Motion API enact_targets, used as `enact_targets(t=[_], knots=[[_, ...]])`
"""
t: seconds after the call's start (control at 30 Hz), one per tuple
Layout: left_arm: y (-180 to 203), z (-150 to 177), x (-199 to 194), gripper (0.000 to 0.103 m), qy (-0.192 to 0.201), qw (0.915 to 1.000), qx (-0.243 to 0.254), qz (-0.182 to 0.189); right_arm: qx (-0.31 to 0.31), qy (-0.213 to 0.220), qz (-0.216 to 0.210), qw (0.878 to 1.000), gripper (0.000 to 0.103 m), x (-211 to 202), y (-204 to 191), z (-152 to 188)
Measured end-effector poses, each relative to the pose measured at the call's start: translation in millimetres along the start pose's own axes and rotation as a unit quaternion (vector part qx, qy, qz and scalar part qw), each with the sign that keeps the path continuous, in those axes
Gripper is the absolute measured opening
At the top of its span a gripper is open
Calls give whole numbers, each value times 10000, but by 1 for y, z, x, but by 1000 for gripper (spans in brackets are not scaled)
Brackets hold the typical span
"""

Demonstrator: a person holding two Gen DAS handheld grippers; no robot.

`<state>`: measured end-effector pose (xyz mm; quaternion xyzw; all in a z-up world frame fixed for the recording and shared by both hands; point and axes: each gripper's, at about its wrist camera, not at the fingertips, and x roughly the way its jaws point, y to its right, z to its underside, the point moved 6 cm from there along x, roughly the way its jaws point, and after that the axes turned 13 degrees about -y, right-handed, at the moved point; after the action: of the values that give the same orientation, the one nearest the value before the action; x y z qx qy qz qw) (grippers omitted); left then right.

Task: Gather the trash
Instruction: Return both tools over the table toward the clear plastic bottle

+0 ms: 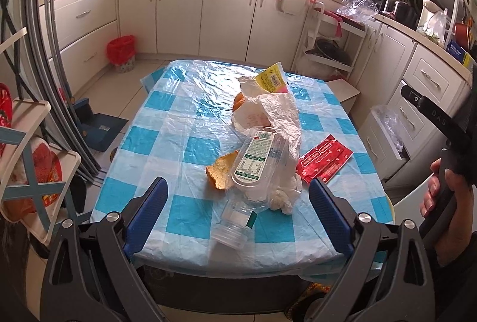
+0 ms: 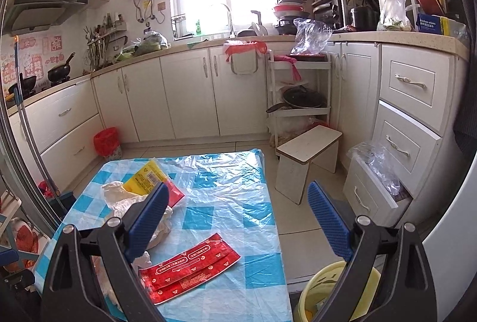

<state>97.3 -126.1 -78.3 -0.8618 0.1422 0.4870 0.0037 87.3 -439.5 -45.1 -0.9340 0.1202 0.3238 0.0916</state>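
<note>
Small table (image 1: 184, 125) w/ a blue-and-white check plastic cover, kitchen all around. Left gripper (image 1: 238, 211) is spread wide, nothing between the blue pads, hanging over the near table edge. Trash pile sits mid-table right in front of it: clear bottle (image 1: 253, 164) lying on its side, neck toward the gripper at about 6 o'clock of the pile, its white label facing up. Touching the bottle at its 9 is a bit of orange peel (image 1: 220, 173). A crumpled white bag (image 1: 268, 110) is draped over the bottle's far end, w/ a yellow packet (image 1: 271, 77) sticking out at 12. White tissue wad (image 1: 283, 196) sits just beside the bottle at 4. Red wrapper (image 1: 325, 158) lies flat at 3 o'clock of the pile, apart from the bottle. In the right wrist view the right gripper (image 2: 237, 220) is also released, jaws wide, empty, held over the table's right side; red wrapper (image 2: 190, 268) is below its left pad, bag (image 2: 128, 199) partly hidden behind that pad. Yellow bucket (image 2: 316, 289) on the floor at 5 o'clock, beside the table corner, partly behind the right finger. Red-lined bin (image 2: 105, 143) on the floor by the cabinets at 10. A hand (image 1: 441, 187) grips the other tool's handle at the left view's 3 o'clock edge.
</note>
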Motion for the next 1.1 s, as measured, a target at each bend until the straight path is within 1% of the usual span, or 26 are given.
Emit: enact_targets(t=[1.1], knots=[[-6, 0, 2, 91, -22, 10000, -74, -5, -55, -53, -5, 10000, 91, 2, -7, 4]])
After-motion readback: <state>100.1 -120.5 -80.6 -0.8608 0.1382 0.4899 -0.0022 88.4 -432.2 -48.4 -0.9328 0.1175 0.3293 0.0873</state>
